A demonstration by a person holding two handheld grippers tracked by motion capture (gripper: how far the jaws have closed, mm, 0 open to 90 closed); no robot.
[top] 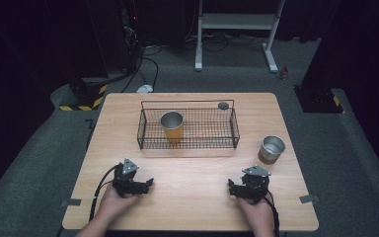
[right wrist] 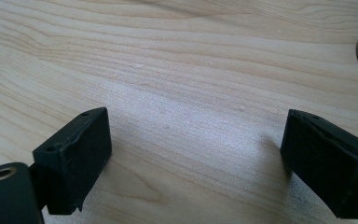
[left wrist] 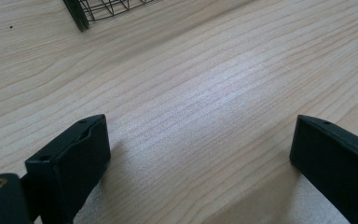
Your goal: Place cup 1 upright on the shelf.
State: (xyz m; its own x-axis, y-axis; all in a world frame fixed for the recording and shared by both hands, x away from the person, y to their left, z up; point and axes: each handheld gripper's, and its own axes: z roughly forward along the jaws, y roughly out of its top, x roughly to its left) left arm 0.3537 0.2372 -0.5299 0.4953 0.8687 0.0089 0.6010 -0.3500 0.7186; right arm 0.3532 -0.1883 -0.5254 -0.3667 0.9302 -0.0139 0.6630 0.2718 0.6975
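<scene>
Fingers of right gripper (top: 241, 187) spread wide, empty, low over pale wooden tabletop (top: 192, 173). Left gripper (top: 140, 185) likewise spread, empty. Short steel cup with brown band (top: 271, 149) stands upright ahead-right of right gripper, nearer that hand; black wire basket (top: 187, 129) farther back.

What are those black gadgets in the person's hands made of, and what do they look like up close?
Each hand holds a black gripper: left gripper, right gripper. Each carries a grey three-cornered plate on top and trails a black cable along the forearm. The fingers are blocky black pads with small holes near the tips. The forearms are bare, with no sleeves showing.
</scene>
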